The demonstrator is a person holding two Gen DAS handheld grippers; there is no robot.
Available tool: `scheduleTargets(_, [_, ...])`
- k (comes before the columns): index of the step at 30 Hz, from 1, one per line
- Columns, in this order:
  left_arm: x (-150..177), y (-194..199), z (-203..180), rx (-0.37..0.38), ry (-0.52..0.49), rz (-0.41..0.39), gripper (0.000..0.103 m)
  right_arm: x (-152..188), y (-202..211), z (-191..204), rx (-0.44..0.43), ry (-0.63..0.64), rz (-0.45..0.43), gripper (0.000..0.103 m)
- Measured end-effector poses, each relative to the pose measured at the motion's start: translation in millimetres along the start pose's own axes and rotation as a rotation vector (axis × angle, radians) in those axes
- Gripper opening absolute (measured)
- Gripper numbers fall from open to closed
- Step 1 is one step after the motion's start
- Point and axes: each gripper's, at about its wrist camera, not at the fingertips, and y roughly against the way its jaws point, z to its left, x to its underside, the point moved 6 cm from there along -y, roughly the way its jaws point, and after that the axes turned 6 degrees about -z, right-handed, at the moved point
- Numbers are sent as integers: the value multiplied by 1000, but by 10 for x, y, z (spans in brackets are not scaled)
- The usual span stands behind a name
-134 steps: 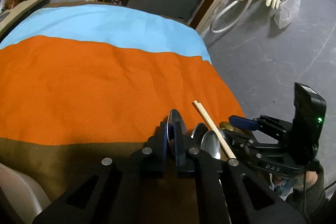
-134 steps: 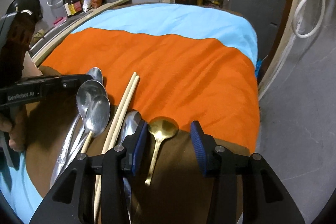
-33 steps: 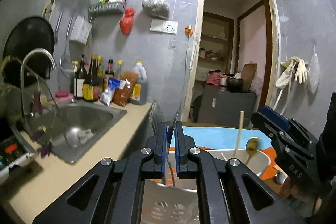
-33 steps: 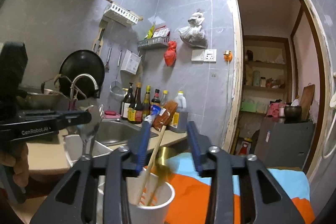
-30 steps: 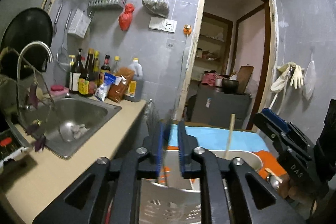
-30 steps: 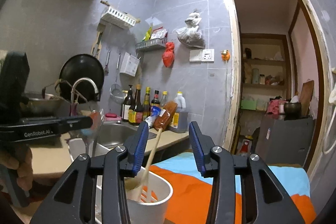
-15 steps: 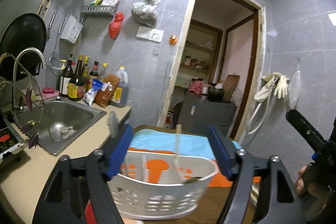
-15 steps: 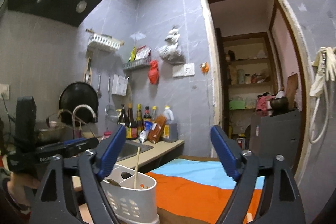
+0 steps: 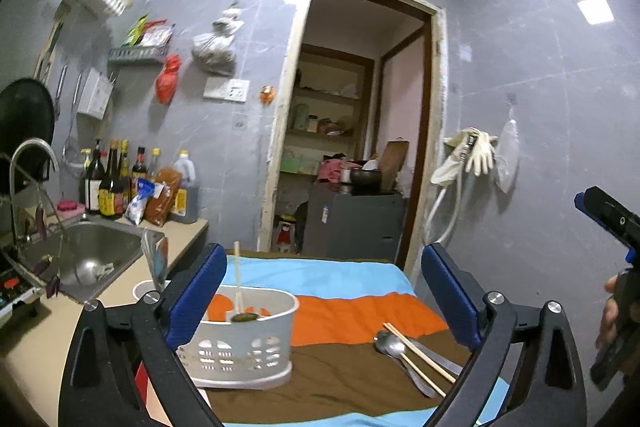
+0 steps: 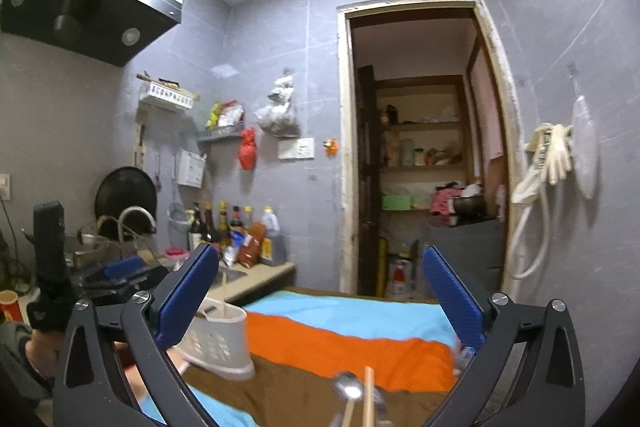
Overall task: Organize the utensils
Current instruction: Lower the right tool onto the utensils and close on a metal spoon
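On the striped cloth [image 9: 360, 319] covering the table, toward its left side beside the kitchen counter [image 9: 120, 291]: a white perforated utensil basket [image 9: 244, 343], upright, holding one pale chopstick [image 9: 237, 275] that stands up out of it and a gold-coloured spoon [image 9: 245, 317] whose bowl shows just above the rim. Right of the basket and well apart from it, on the brown band of the cloth: a silver spoon [image 9: 390, 341] with a pair of wooden chopsticks [image 9: 416, 355] lying across it, and a further metal handle just beside them, too foreshortened to name. Left of the basket, on the counter: a white cup [image 9: 144, 289] with flat metal utensils standing in it, then the steel sink [image 9: 80, 251] with sauce bottles [image 9: 108, 183] behind.

Left gripper [image 9: 322, 293]: blue pads spread wide and opening at this moment, nothing between them, basket seen past the left finger. Right gripper [image 10: 320, 291]: likewise wide and opening, empty, pointing level toward the doorway [image 10: 420, 147]; basket low on its left, spoon bowl and chopstick tips at the bottom edge, blurred. Right gripper also seen at the far right edge of the left wrist view, with a hand [image 9: 610, 315] on its grip.
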Motion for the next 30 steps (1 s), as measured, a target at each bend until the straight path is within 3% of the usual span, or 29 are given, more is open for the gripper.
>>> scheduleTargets(8, [217, 7, -361, 16, -75, 21, 99, 353, 302, -135, 71, 65, 50, 103])
scheduleTargets(17, [715, -280, -464, 13, -88, 85, 99, 1038, 131, -370, 117, 100, 122, 103])
scheduleTargets(22, [945, -540, -473, 13, -89, 149, 99, 1354, -109, -574, 124, 82, 206, 103])
scheduleTargets(30, [1289, -1081, -534, 71, -85, 291, 99, 1844, -569, -910, 112, 20, 414, 102])
